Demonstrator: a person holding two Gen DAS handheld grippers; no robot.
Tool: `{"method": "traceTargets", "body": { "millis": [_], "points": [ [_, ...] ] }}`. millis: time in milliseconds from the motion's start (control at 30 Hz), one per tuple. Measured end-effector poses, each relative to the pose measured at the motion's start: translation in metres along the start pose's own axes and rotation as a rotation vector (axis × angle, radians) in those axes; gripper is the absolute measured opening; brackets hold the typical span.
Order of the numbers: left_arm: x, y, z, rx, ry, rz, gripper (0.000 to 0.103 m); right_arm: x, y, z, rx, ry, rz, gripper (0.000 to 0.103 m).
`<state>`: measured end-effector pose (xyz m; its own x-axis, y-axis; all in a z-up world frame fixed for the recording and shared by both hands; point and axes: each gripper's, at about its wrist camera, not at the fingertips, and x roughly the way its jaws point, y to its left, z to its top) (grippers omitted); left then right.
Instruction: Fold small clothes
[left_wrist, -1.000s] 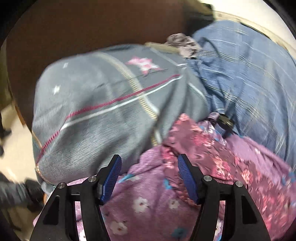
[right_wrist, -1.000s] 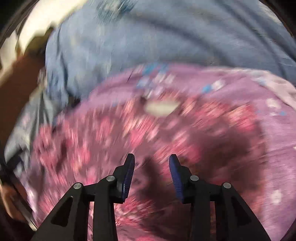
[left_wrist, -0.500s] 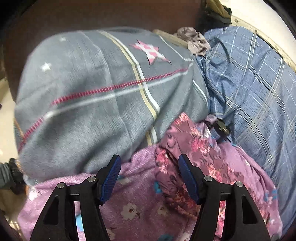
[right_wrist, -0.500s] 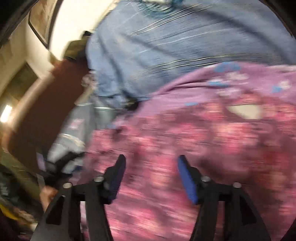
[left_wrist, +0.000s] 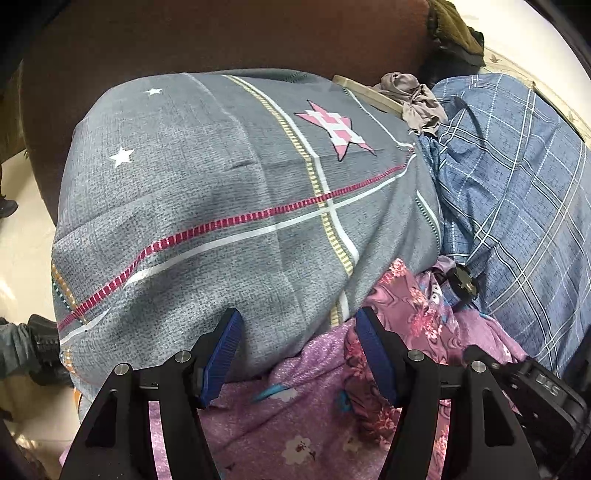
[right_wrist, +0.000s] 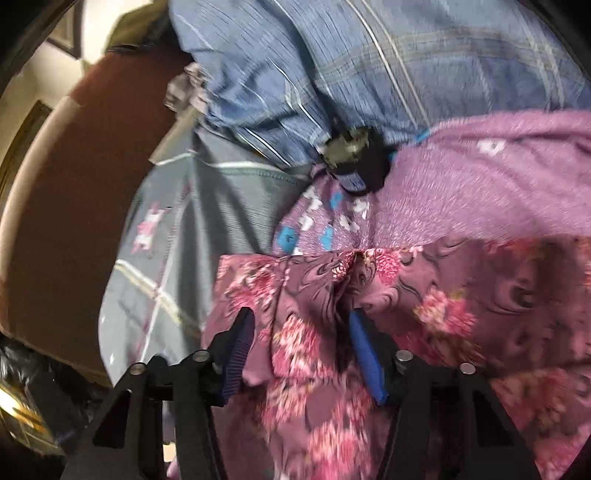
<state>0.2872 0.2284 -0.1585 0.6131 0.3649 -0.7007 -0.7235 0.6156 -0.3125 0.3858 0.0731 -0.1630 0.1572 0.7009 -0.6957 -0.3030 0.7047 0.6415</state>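
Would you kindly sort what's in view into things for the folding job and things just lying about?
For the job:
- floral maroon garment
- right gripper, closing on it
- left gripper

Lying about:
- grey star pillow
- blue plaid bedding
- purple flowered sheet
- crumpled grey-brown cloth

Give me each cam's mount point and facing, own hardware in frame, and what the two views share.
Left wrist: sits on the left tool, looks forward and down over the grey star-print pillow; its two black arms and blue pads show, standing apart with nothing between them.
Right wrist: sits on the right tool, looks down onto the floral maroon garment; its jaws are closing with a fold of that cloth between them.
Shared: pillow, garment, blue plaid bedding, lilac flowered blanket, small black clip.
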Motion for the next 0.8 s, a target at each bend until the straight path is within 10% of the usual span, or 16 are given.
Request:
{"method": "traceTargets", "body": {
  "millis": [133, 467, 800],
  "points": [
    [0.000, -0.001, 0.002, 0.018, -0.009, 0.008, 0.064, 0.012, 0.007, -0.004, -0.030, 0.021, -0.018, 0.002],
    [-0.008, -0.007, -0.004, 0.035, -0.041, 0.013, 0.064, -0.134, 0.036, -0.020, -0.135, -0.273, -0.052, 0.001],
    [-0.018, -0.062, -0.041, 0.193, -0.031, -0.056, 0.064, -0.345, -0.061, -0.079, 0.012, -0.601, -0.285, 0.001]
  ]
}}
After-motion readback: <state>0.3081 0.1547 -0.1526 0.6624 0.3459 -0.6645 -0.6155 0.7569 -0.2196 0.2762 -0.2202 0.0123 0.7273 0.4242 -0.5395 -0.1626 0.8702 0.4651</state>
